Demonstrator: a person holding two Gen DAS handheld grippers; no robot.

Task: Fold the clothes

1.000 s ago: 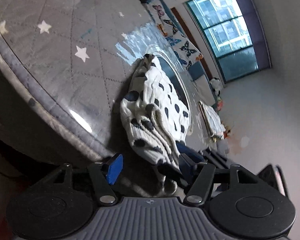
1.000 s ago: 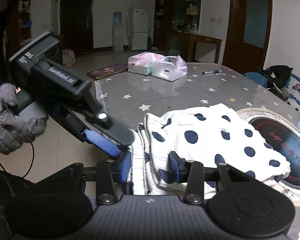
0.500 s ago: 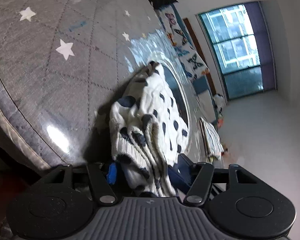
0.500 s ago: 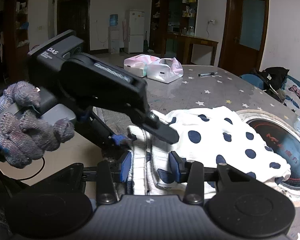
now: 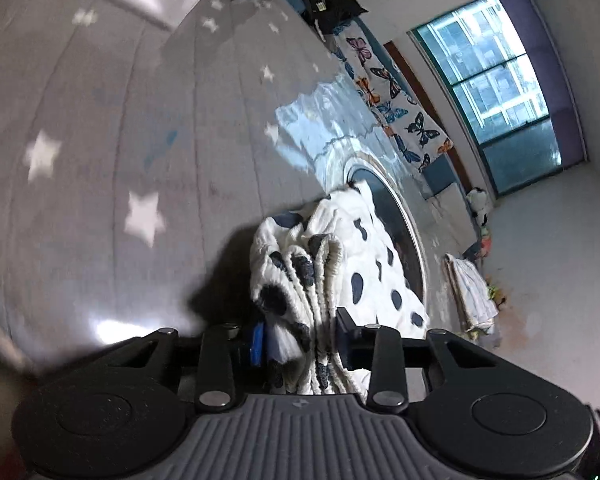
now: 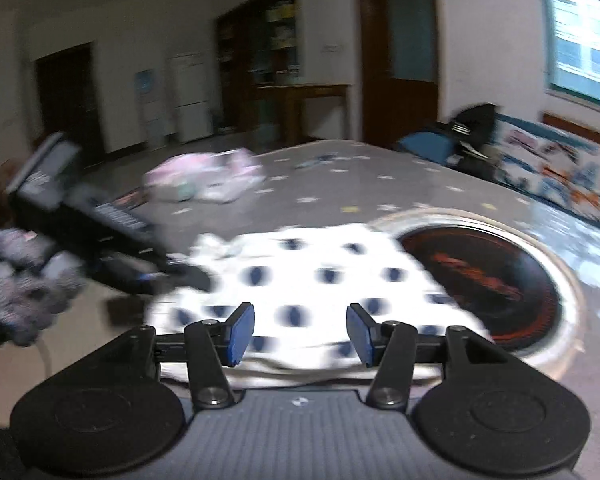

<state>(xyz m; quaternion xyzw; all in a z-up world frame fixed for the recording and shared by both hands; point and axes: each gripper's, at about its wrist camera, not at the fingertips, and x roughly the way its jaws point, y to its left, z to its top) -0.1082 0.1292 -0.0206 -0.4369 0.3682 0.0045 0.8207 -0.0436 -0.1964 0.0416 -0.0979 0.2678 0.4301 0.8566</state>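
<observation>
A white garment with dark blue dots (image 5: 360, 264) lies folded near the edge of the grey star-print table (image 5: 120, 140). It partly covers a round dark hob plate (image 5: 396, 216). My left gripper (image 5: 300, 338) has the garment's bunched, layered edge between its blue pads, which press on the cloth while the jaws are closing. In the right wrist view, which is blurred, the garment (image 6: 320, 280) lies beyond my right gripper (image 6: 300, 334). Its jaws are opening, with nothing pinched between them. The left gripper (image 6: 172, 276), held by a gloved hand (image 6: 20, 300), grips the garment's left end.
Pink and white bags (image 6: 204, 180) sit at the table's far side. A black bag (image 6: 472, 120) and a butterfly-print sofa (image 5: 396, 108) lie past the table. A small pile of folded cloth (image 5: 472, 292) rests beyond the hob plate (image 6: 480, 276).
The left gripper moved in over the garment's edge and its jaws narrowed onto the cloth. The right gripper let go of the garment, widened its jaws and swung away to the right.
</observation>
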